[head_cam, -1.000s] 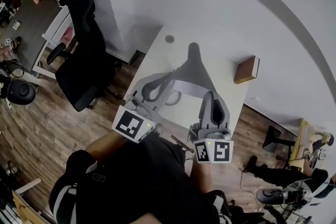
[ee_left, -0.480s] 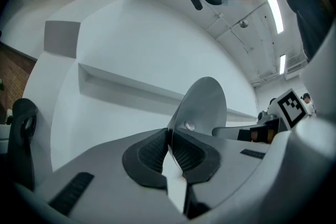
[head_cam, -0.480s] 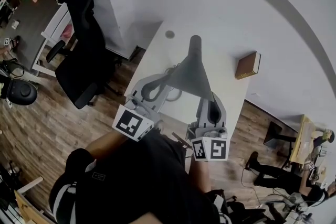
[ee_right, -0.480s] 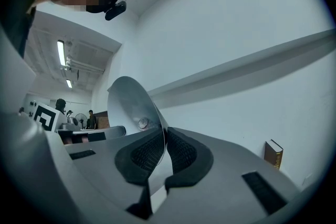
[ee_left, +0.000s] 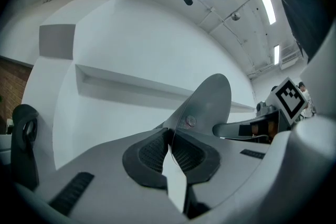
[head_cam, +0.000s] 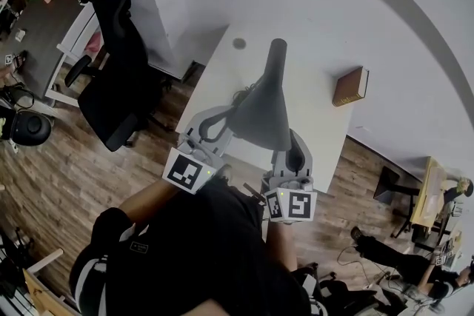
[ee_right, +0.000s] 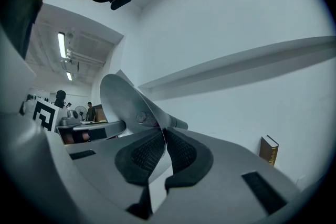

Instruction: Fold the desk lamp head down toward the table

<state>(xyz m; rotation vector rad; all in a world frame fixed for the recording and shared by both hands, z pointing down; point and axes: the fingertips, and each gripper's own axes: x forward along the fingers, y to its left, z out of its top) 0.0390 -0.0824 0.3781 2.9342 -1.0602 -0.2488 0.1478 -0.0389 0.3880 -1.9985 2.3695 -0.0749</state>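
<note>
The grey cone-shaped desk lamp head (head_cam: 261,111) is over the near half of the white surface (head_cam: 322,126). Its wide mouth faces the person and its narrow neck points toward the far edge. The left tool (head_cam: 228,120) is clenched on the thin left rim of the cone, with the dark ribbed pads (ee_left: 152,152) pressed on either side of the edge. The right tool (head_cam: 294,144) grips the right rim in the same way. A brown hardback book (head_cam: 348,87) lies on the right side of the surface, well apart from the lamp. A black office chair (head_cam: 118,78) stands on the wooden floor (head_cam: 44,181) to the left.
</note>
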